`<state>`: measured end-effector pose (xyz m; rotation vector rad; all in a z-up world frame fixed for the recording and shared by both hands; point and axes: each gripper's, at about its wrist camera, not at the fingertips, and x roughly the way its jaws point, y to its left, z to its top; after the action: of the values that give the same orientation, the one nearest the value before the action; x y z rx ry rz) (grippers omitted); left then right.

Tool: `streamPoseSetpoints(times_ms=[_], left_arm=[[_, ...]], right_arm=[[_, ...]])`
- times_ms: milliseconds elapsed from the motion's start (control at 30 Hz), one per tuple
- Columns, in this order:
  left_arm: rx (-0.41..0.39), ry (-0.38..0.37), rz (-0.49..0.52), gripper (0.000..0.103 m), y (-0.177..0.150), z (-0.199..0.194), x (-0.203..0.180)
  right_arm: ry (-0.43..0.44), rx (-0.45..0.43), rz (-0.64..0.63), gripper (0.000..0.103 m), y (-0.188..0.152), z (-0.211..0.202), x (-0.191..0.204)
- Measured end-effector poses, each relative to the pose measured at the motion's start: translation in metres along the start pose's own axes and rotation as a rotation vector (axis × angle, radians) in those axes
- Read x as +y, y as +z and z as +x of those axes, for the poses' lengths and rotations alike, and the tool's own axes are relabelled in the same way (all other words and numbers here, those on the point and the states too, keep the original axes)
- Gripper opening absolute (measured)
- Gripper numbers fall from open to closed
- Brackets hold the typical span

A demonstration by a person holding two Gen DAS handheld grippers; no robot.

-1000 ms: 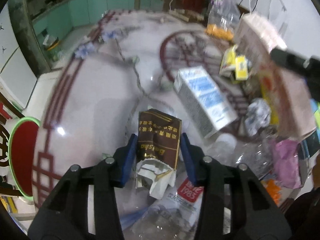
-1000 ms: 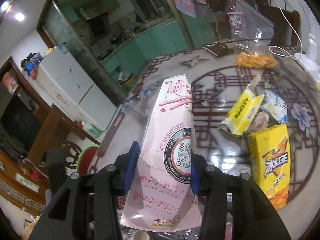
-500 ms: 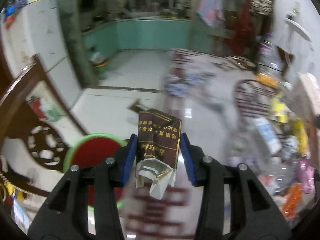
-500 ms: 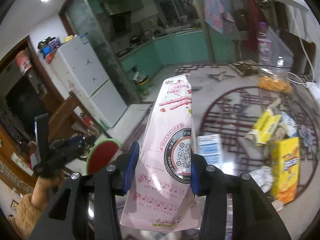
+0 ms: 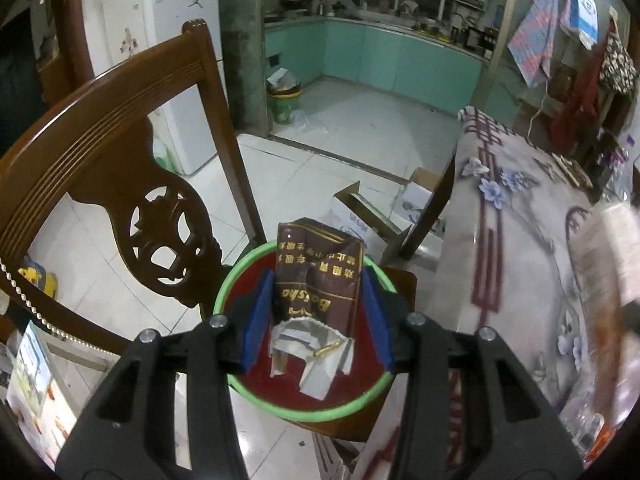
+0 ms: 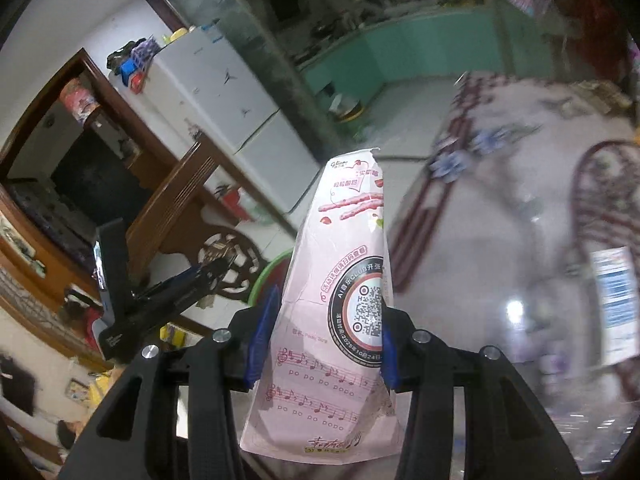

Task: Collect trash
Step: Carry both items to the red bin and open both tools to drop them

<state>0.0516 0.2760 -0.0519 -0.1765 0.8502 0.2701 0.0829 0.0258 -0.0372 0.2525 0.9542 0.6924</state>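
My left gripper point(image 5: 318, 312) is shut on a crumpled brown cigarette pack point(image 5: 318, 280) and holds it right above a red basin with a green rim point(image 5: 240, 384) that sits on a wooden chair. My right gripper point(image 6: 320, 328) is shut on a pink snack box point(image 6: 340, 320), held upright over the table's left edge. In the right wrist view the left gripper point(image 6: 200, 276) shows as a black tool at the left, near the basin's green rim point(image 6: 266, 276).
A carved wooden chair back point(image 5: 120, 168) rises left of the basin. The patterned glass-topped table point(image 5: 520, 260) lies to the right, with a blue-and-white carton point(image 6: 612, 304) on it. Opened cardboard boxes point(image 5: 380, 216) lie on the tiled floor.
Both grippers have swung left, away from the littered table. The left one now holds the brown pack above the red basin. The right one follows with the pink box.
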Motion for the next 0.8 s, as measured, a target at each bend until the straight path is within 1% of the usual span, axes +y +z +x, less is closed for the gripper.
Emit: streamPoseSetpoints(times_ms=[33, 133, 233, 333, 367, 400, 433, 467, 500, 533, 567, 633, 667, 800], left_arm=[[-0.001, -0.005, -0.008, 0.043, 0.001, 0.0, 0.004], [0.002, -0.009, -0.022, 0.043, 0.003, 0.003, 0.005], [0.017, -0.004, -0.023, 0.043, 0.002, 0.008, 0.004], [0.022, 0.004, -0.042, 0.043, 0.002, 0.011, 0.007], [0.022, 0.009, -0.047, 0.043, 0.002, 0.011, 0.009], [0.019, 0.021, -0.064, 0.046, 0.003, 0.011, 0.012], [0.015, 0.035, -0.079, 0.051, 0.004, 0.011, 0.015], [0.01, 0.057, -0.093, 0.058, 0.005, 0.011, 0.018], [0.003, 0.061, -0.105, 0.076, 0.005, 0.01, 0.02], [-0.008, 0.049, -0.122, 0.081, 0.005, 0.008, 0.021], [-0.01, 0.04, -0.126, 0.081, 0.006, 0.007, 0.022], [-0.009, 0.026, -0.102, 0.083, 0.007, 0.006, 0.014], [-0.009, 0.022, -0.085, 0.083, 0.007, 0.005, 0.008], [-0.026, -0.01, -0.052, 0.083, 0.008, -0.001, -0.012]], right_arm=[[0.018, 0.024, 0.011, 0.044, 0.0, 0.019, 0.004], [0.036, 0.076, 0.018, 0.044, -0.001, 0.056, 0.011], [0.029, 0.098, 0.017, 0.044, 0.001, 0.085, 0.017], [0.027, 0.11, 0.016, 0.044, 0.003, 0.105, 0.018], [0.022, 0.109, 0.011, 0.045, 0.004, 0.11, 0.018], [0.021, 0.102, 0.011, 0.049, 0.005, 0.113, 0.017], [0.02, 0.097, 0.017, 0.057, 0.006, 0.114, 0.016], [0.018, 0.093, 0.027, 0.072, 0.007, 0.112, 0.015], [0.007, 0.073, 0.04, 0.073, 0.007, 0.108, 0.012], [-0.003, 0.049, 0.045, 0.073, 0.007, 0.101, 0.01], [-0.01, 0.038, 0.046, 0.073, 0.006, 0.098, 0.011], [-0.017, 0.024, 0.058, 0.073, 0.004, 0.082, 0.006], [-0.014, 0.012, 0.064, 0.073, 0.004, 0.073, 0.002], [-0.051, -0.043, 0.07, 0.073, -0.002, 0.025, -0.015]])
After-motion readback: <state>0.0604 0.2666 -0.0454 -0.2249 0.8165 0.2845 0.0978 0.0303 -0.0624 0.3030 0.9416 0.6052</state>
